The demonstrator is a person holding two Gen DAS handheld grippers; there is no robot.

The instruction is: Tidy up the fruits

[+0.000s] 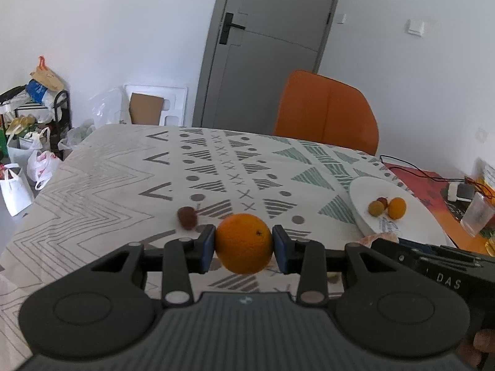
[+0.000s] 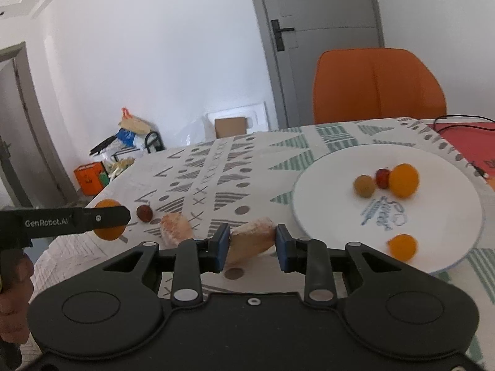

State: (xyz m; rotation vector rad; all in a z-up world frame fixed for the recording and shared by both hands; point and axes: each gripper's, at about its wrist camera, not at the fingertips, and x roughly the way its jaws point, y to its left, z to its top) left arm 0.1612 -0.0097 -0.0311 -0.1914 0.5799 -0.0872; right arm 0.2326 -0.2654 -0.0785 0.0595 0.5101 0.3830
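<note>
My left gripper [image 1: 243,244] is shut on a round orange [image 1: 244,247], held just above the patterned tablecloth. In the right wrist view that gripper [image 2: 102,219] reaches in from the left, with the orange [image 2: 106,232] showing above and below its finger. My right gripper [image 2: 251,244] is shut on a pale pink peeled fruit piece [image 2: 252,241]. To its right lies a white plate [image 2: 324,191] with a greenish-brown fruit [image 2: 365,186], a small red one [image 2: 382,177] and two small oranges [image 2: 403,180]. In the left wrist view the plate [image 1: 365,191] is at the right.
A second pale fruit piece [image 2: 176,228] and a small brown-red fruit [image 2: 144,212] lie on the cloth between the grippers. An orange chair [image 2: 377,86] stands behind the table. A black cable [image 1: 411,167], a charger and a plastic cup [image 1: 476,216] sit at the right edge.
</note>
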